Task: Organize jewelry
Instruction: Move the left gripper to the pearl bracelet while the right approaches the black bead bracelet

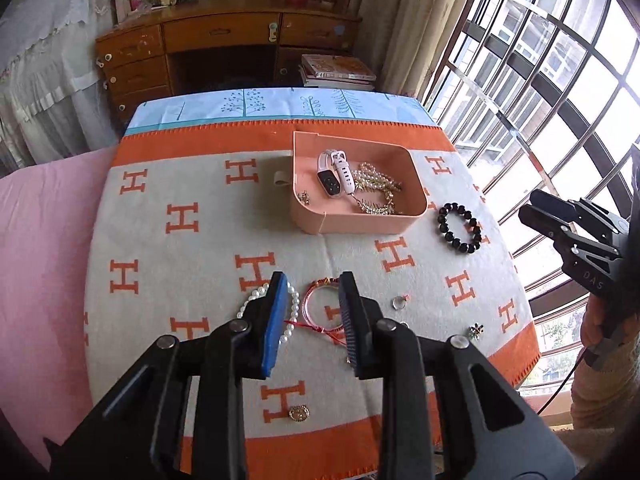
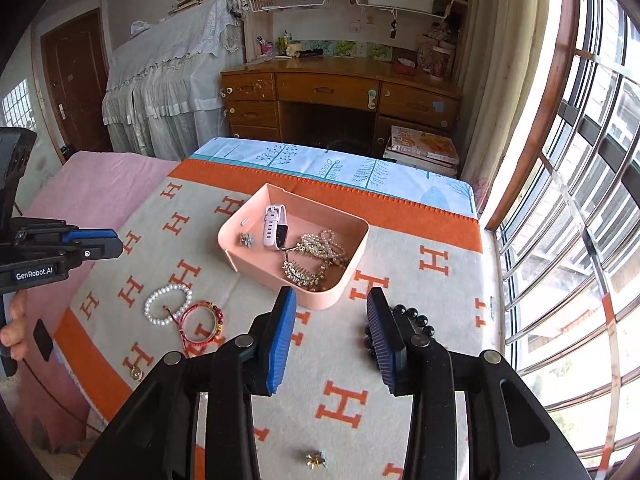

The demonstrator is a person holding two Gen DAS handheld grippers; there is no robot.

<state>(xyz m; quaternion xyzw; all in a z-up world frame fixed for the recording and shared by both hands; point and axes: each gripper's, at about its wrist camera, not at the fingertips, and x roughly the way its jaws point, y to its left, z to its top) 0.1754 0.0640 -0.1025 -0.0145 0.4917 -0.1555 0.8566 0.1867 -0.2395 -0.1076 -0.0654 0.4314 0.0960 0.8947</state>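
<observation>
A pink tray [image 1: 360, 224] [image 2: 256, 258] on the H-patterned blanket holds a white watch [image 1: 332, 176] [image 2: 274, 228] and gold and pearl pieces [image 1: 376, 188]. My left gripper [image 1: 313, 280] [image 2: 116, 242] is open above a red bracelet [image 1: 308, 298] [image 2: 208, 306], with nothing between its pads. A white pearl bracelet [image 1: 295, 304] [image 2: 150, 308] lies partly behind its left finger. My right gripper [image 2: 331, 296] [image 1: 529, 205] is open and empty, just in front of the tray's near wall. A black bead bracelet [image 1: 460, 226] [image 2: 416, 320] shows beside its right finger.
Loose on the blanket lie a small ring [image 1: 399, 302], a flower brooch [image 1: 476, 331] [image 2: 316, 460] and a gold pendant [image 1: 299, 413] [image 2: 136, 374]. A pink sheet [image 1: 40, 240] borders the left side. Barred windows run along the right, and a wooden desk [image 2: 340, 88] stands beyond.
</observation>
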